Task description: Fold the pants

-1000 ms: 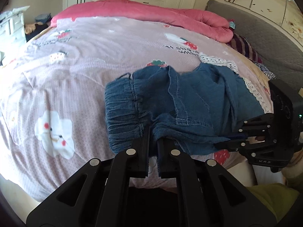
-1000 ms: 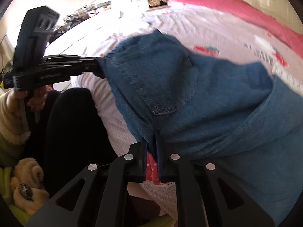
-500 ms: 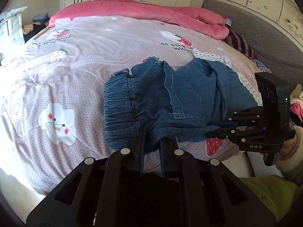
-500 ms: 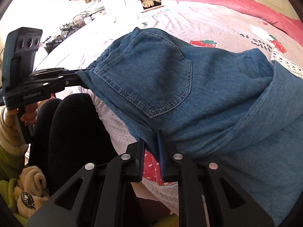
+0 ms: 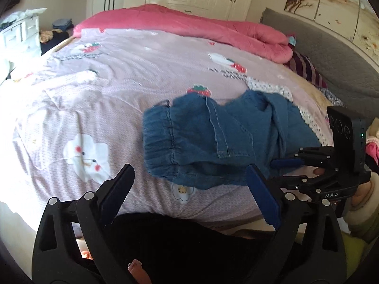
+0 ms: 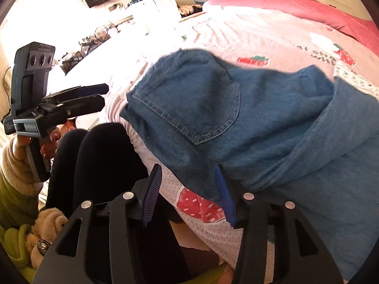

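Note:
Blue denim pants [image 5: 213, 142] lie folded on the pink bedspread [image 5: 118, 90] near the bed's front edge, elastic waistband to the left. In the right wrist view the pants [image 6: 236, 123] show a back pocket on top. My left gripper [image 5: 189, 177] is open and empty, its jaws wide apart just in front of the waistband. It also shows in the right wrist view [image 6: 104, 94], off the bed's edge. My right gripper [image 6: 189, 175] is open, with the pants' near edge lying loose between its jaws. It also shows in the left wrist view [image 5: 279, 170].
A rolled pink duvet [image 5: 189, 28] lies along the far side of the bed. A grey headboard [image 5: 319, 54] stands at right. White drawers [image 5: 21, 33] stand at far left. The person's dark-clad legs [image 6: 99, 165] press against the bed's front edge.
Both grippers were shut on the pants' near edge. Both have opened and let the pants drop onto the bed. The left gripper has drawn back a little.

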### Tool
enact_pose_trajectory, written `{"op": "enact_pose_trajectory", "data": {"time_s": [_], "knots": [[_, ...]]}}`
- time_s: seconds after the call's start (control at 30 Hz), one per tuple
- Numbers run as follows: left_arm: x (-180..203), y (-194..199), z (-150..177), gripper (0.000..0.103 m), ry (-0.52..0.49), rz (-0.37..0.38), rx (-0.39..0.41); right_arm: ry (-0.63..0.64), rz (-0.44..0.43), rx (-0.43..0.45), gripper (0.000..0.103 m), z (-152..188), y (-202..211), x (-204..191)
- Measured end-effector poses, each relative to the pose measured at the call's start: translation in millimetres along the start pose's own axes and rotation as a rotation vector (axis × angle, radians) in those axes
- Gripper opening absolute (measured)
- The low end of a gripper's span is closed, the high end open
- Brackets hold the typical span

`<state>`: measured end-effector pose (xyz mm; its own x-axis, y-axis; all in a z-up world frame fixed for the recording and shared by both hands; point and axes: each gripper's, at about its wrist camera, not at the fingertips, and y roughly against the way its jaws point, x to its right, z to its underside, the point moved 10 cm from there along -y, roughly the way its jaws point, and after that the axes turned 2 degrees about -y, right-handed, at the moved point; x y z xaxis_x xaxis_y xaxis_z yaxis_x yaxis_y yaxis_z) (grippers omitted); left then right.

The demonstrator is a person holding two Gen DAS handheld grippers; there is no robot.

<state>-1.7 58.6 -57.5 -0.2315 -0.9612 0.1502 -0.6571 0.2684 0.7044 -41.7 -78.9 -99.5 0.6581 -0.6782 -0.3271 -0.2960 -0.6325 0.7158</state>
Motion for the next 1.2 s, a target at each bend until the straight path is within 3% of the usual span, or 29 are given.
{"op": "enact_pose_trajectory", "data": {"time_s": [0.13, 0.23, 0.3, 0.33, 0.37, 0.47, 0.57, 0.67, 0.83, 0.97, 1.0, 1.1, 1.2], "knots": [[7, 11, -17, 0.087, 0.007, 0.000, 0.036, 0.009, 0.029, 0.080, 0.045, -18, 13, 5], [23, 6, -29, 0.087, 0.009, 0.020, 0.042, 0.002, 0.064, 0.038, 0.045, -13, -2, 15], [39, -4, -34, 0.078, -0.005, 0.032, 0.033, -0.038, 0.087, -0.023, 0.045, 1, -16, 25], [45, -9, -34, 0.068, -0.011, 0.040, 0.023, -0.055, 0.096, -0.045, 0.045, 9, -22, 31], [52, -16, -34, 0.056, -0.020, 0.053, 0.011, -0.062, 0.091, -0.033, 0.045, 11, -23, 33], [67, -43, -28, 0.034, -0.043, 0.085, -0.052, -0.073, 0.063, -0.012, 0.045, 12, -16, 33], [64, -78, -18, 0.032, -0.040, 0.061, -0.120, -0.098, 0.014, 0.011, 0.045, 12, 6, 34], [55, -113, -4, 0.029, -0.052, 0.006, -0.185, -0.112, 0.044, 0.058, 0.051, 10, 33, 48], [51, -128, -1, 0.029, -0.011, 0.017, -0.201, -0.177, 0.093, 0.092, 0.053, 12, 57, 72], [49, -119, -6, 0.029, -0.002, 0.019, -0.172, -0.215, 0.116, 0.127, 0.054, 10, 75, 91], [49, -112, -7, 0.031, 0.000, 0.014, -0.162, -0.222, 0.124, 0.144, 0.058, 7, 81, 96], [62, -85, -19, 0.057, -0.006, 0.025, -0.100, -0.218, 0.170, 0.179, 0.066, -5, 97, 110], [79, -62, -32, 0.068, -0.077, -0.003, -0.041, -0.211, 0.237, 0.201, 0.074, -22, 110, 132]]}}
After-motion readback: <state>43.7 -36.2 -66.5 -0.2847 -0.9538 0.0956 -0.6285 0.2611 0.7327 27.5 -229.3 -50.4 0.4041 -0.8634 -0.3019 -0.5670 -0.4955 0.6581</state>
